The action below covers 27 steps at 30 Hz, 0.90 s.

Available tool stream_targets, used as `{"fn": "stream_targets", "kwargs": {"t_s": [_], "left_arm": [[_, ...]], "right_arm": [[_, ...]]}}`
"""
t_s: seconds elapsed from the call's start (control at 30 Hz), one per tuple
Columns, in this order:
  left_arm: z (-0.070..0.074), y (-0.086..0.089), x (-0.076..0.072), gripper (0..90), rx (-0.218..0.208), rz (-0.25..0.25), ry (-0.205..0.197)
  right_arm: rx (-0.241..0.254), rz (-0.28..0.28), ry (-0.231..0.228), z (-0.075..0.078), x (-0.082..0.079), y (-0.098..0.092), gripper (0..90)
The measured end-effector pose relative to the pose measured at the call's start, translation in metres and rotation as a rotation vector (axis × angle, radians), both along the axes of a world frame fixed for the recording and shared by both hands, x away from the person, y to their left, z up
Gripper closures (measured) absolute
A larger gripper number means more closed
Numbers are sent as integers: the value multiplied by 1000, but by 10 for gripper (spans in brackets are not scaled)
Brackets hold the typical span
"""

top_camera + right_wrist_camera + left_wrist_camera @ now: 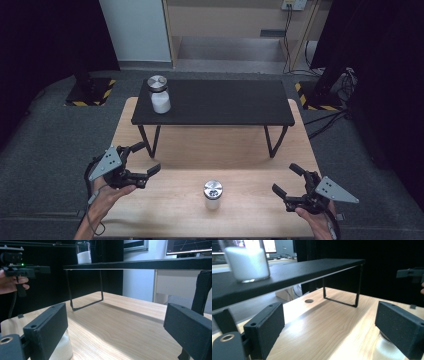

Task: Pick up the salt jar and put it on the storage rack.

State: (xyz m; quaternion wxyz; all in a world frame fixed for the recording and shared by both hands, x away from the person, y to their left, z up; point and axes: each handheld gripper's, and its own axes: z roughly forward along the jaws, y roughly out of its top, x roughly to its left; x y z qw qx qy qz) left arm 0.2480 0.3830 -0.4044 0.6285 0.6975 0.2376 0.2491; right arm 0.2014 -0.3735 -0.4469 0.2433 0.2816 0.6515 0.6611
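Wooden counter (165, 200) carrying a black shelf (215, 102): below it, left tool (139, 162) and right tool (288, 181), both open and empty, flank a capped jar (212, 194), apparently poised for approach.

A light wooden surface (170, 200) stands on a grey carpet floor (45, 145). On the wood, at about 12 o'clock, stands a low black shelf with thin metal legs (215, 102). A small glass jar with a shiny metal lid and white powder inside (212, 194) sits on the wood at about 6 o'clock. A second jar of the same kind (159, 94) stands on the black shelf, at its 9 o'clock end.
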Motion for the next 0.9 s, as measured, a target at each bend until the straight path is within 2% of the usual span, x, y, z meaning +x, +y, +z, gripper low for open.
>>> {"fn": "stream_targets", "kwargs": {"t_s": [0.17, 0.23, 0.43, 0.57, 0.73, 0.9], "left_arm": [[-13, 3, -5, 75, -11, 17, 6], [-19, 4, -6, 76, -31, 22, 12], [-35, 5, -9, 72, -58, 32, 28], [-36, 4, -10, 62, -45, 34, 26], [-41, 5, -13, 58, -56, 30, 25], [-42, 7, -14, 56, -40, 23, 24]], "right_arm": [[-1, -1, -1, 0, 0, 0, 55], [-3, 0, -1, 0, 0, 0, 55], [-4, 3, 0, -1, 0, 0, 55], [-8, 5, 1, -1, 1, 0, 54], [-11, 7, 2, -1, 1, 0, 54], [-14, 9, 3, 0, 1, 0, 54]]}}
